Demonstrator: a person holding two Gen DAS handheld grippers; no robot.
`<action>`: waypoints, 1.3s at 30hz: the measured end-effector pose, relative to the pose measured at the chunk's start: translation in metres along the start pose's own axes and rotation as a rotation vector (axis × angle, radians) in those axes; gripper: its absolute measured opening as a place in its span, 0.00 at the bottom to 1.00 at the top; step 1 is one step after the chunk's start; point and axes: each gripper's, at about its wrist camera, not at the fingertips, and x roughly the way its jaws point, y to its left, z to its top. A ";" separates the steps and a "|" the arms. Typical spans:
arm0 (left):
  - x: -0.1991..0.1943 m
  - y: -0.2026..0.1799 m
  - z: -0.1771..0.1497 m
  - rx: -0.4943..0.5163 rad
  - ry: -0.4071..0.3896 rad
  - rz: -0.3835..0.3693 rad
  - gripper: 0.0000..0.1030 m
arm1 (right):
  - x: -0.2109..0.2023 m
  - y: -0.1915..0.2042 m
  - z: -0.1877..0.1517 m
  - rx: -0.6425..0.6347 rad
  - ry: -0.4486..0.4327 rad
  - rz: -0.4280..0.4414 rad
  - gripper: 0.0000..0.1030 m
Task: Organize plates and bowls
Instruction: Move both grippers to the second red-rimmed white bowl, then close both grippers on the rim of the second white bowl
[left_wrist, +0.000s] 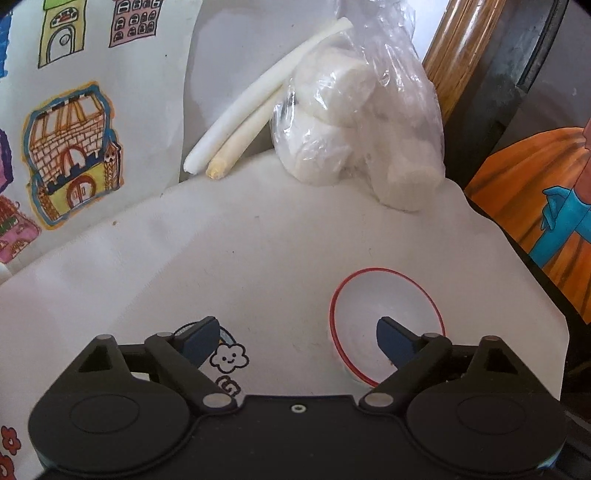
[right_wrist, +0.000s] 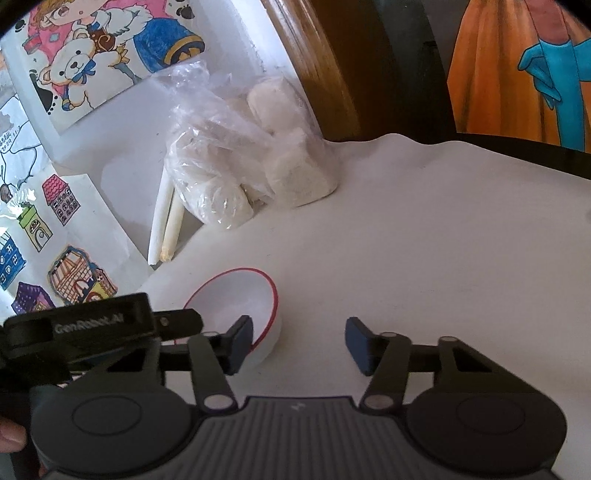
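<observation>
Both approached red-rimmed bowl (left_wrist: 384, 317). My left gripper (left_wrist: 297, 341) gaped wide, one finger inside rim; right gripper (right_wrist: 299, 345) half-open, empty, bowl beside its left finger. Next, I judged: pinch rim.

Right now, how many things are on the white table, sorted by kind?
Bowls: 1, the white bowl with a red rim.
Plastic bags: 1, the plastic bag of white lumps.
Sticks: 2, the white stick and the yellowish stick.
Plates: 0 in view.
Total: 4
</observation>
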 end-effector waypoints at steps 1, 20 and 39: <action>0.001 0.000 0.001 0.000 0.002 0.000 0.86 | 0.001 0.001 0.000 -0.003 0.002 0.000 0.53; 0.008 -0.003 0.002 0.030 0.018 -0.088 0.21 | 0.010 0.013 0.001 0.042 0.027 0.043 0.16; -0.016 -0.004 -0.004 0.031 -0.013 -0.080 0.08 | 0.004 0.015 -0.006 0.072 0.034 0.062 0.11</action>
